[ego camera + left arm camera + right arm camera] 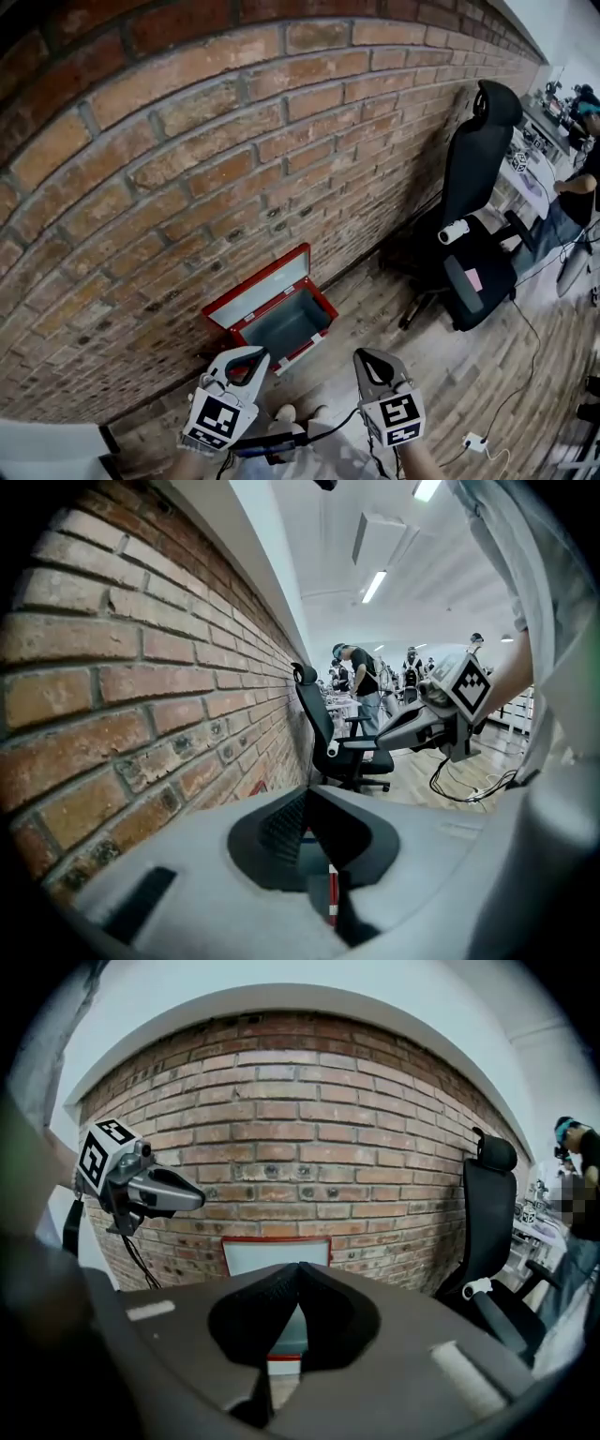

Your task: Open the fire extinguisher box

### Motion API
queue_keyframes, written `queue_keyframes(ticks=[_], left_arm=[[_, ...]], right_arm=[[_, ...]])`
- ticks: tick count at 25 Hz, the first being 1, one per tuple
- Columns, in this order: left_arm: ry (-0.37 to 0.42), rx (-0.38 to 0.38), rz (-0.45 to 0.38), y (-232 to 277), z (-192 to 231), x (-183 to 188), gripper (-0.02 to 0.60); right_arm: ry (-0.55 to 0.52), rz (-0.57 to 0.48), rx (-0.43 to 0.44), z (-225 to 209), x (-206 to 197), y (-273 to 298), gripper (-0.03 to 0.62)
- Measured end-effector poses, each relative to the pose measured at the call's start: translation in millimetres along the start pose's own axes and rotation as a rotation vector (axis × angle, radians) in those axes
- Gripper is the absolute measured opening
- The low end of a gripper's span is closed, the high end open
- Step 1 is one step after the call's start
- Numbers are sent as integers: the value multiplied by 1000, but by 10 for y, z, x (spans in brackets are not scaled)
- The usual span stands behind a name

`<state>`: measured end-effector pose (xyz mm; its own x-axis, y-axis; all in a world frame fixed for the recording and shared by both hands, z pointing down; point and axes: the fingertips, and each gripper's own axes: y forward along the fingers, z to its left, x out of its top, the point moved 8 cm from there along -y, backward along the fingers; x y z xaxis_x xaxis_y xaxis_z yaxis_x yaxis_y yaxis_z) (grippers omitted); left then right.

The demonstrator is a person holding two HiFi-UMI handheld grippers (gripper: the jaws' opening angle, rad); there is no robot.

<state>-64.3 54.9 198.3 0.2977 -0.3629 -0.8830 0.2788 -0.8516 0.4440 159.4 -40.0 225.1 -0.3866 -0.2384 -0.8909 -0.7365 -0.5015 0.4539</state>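
Fire extinguisher box (281, 328) sits on the floor at the foot of the brick wall (187, 141), lid (255, 284) up, long axis along the wall. It lies below and ahead of both grippers. Left gripper (249, 356) looks nearer, right gripper (368, 358) off to the right. Both have jaws closed on nothing.

I am looking along my left claw (305, 797), and its jaws are meeting at the tips with nothing between them. Lower down, a red-and-white strip (331, 897) is showing through the gap behind them. A brick wall (141, 686) is running along my left. A black office chair (323, 733) is standing on the wooden floor (422, 794) close to the wall's foot. My right claw (382, 744) is hanging to the right, jaws together, its marker cube (466, 682) facing me and a cable (459, 785) trailing beneath. People (361, 672) are standing far behind under ceiling lights (375, 585).
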Motion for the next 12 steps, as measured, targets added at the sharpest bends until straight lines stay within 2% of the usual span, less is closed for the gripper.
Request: queue_keyframes(ticks=[9,12], left_arm=[[49,54,-59,-252,48,276,-3],[45,79,-92,-316,96,337,-3]], right_arm=[[-39,-101,-7,63,347,-266,5],[-51,-98,-14,85,502,-329,5]])
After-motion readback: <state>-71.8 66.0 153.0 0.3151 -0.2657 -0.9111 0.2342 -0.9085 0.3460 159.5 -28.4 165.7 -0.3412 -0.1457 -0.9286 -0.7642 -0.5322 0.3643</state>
